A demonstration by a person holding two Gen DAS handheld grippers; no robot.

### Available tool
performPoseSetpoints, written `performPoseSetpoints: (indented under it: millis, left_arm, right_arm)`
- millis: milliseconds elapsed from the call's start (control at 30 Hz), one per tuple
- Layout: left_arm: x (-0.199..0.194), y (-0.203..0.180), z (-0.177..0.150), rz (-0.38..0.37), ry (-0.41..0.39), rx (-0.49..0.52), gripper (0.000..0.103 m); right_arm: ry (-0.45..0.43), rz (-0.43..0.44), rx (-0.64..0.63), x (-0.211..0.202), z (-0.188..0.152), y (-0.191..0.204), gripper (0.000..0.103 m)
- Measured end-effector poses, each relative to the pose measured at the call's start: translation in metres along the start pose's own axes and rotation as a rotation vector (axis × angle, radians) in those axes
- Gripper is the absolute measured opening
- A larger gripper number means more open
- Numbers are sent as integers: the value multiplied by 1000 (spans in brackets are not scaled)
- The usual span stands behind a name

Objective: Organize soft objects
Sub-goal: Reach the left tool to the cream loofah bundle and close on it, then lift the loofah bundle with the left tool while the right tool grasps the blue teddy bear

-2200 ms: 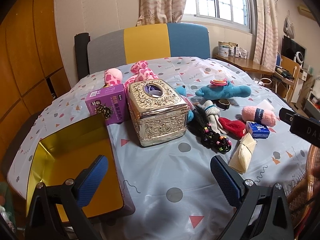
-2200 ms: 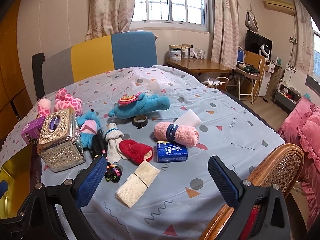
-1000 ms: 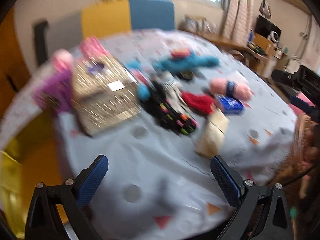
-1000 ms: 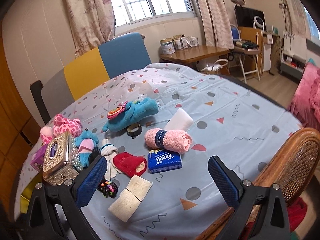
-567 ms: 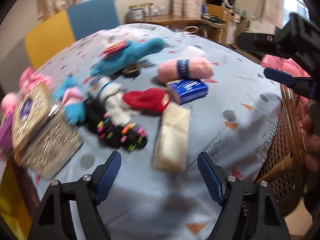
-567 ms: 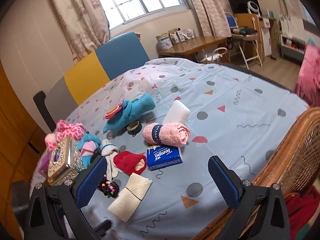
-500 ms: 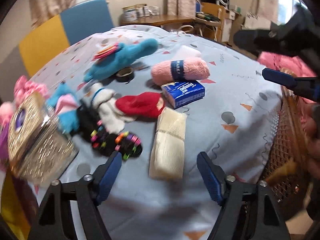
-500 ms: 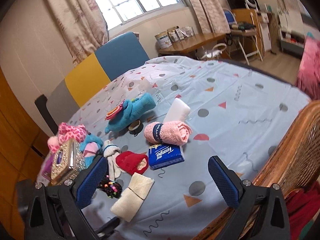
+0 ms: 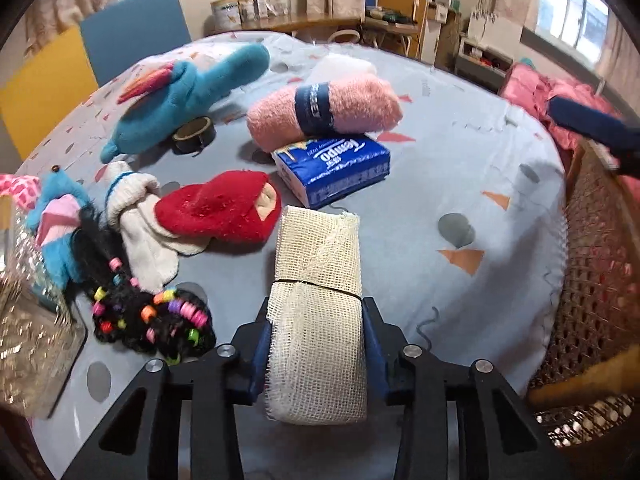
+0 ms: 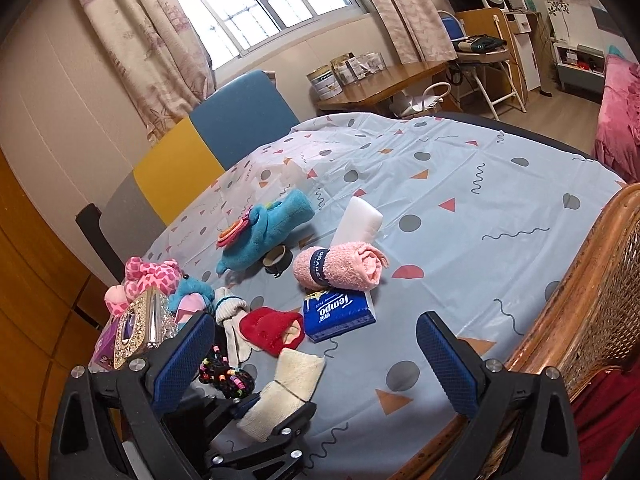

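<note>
My left gripper [image 9: 318, 344] is shut on the near end of a cream mesh cloth roll [image 9: 316, 292] lying on the table; it also shows in the right wrist view [image 10: 284, 388]. Behind it lie a red knit slipper [image 9: 216, 208], white gloves [image 9: 140, 220], a pink rolled towel [image 9: 324, 114], a blue plush toy [image 9: 188, 88] and a black beaded hair piece [image 9: 148, 316]. My right gripper [image 10: 316, 352] is open and empty, held above the table's near edge.
A blue Tempo tissue pack [image 9: 332, 168] sits just beyond the cloth roll. A tape ring [image 9: 194, 140], a white sponge block [image 10: 358, 220], an ornate silver tissue box [image 10: 140, 328] and pink plush toys [image 10: 148, 276] are on the table. A wicker chair [image 10: 592, 296] stands at the right.
My left gripper swung right from the gold tin area, moved down to the cream cloth roll and closed on it. My right gripper rose slightly and stayed open.
</note>
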State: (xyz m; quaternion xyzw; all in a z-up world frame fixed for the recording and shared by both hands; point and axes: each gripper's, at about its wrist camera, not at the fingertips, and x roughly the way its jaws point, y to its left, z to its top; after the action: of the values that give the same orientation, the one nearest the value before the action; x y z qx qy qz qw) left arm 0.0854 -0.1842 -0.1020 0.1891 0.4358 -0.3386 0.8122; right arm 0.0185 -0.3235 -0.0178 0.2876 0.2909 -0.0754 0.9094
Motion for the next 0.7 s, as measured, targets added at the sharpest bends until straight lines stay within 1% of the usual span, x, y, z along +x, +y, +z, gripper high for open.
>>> performPoseSetpoints:
  millis: [67,200,267,300,333,433,467,500,567,633,700]
  left_arm:
    - [-11,1,-7,5,-31,-11,41]
    - [-46,14,-28,-5,-95,-104,41]
    - [-62,19,-39,9,-124,-137,41]
    - [-70,23,-48,22,-132,-149,41]
    - [-77,27,-56,32,-136,-166,41]
    - [-98,41,-76,52,-137,-231,41]
    - [-102,45,-80,52,-139,-250,41]
    - [-108,51,-84,57,-145,-273,41]
    - [-121,63,-90,68,-171,-312,41]
    - [-133,71,-96,76,-199,-336,41]
    - [-146,81,-101,81,-226,-367,41]
  right_arm:
    - [3,-2,-2,0,0,0,103]
    - [17,-16,-8,1,0,1,102]
    - [41,-40,-19,4,0,3,101]
    - [62,-56,-37,7,1,5,98]
    - [88,-56,-57,10,1,9,91]
    - [179,4,-65,25,2,21,79]
    - [215,49,-70,32,3,28,76]
    - [250,97,-76,40,5,36,69]
    - [309,175,-95,57,9,55,64]
    - [355,234,-129,77,14,74,52]
    - [412,294,-167,102,19,99,47]
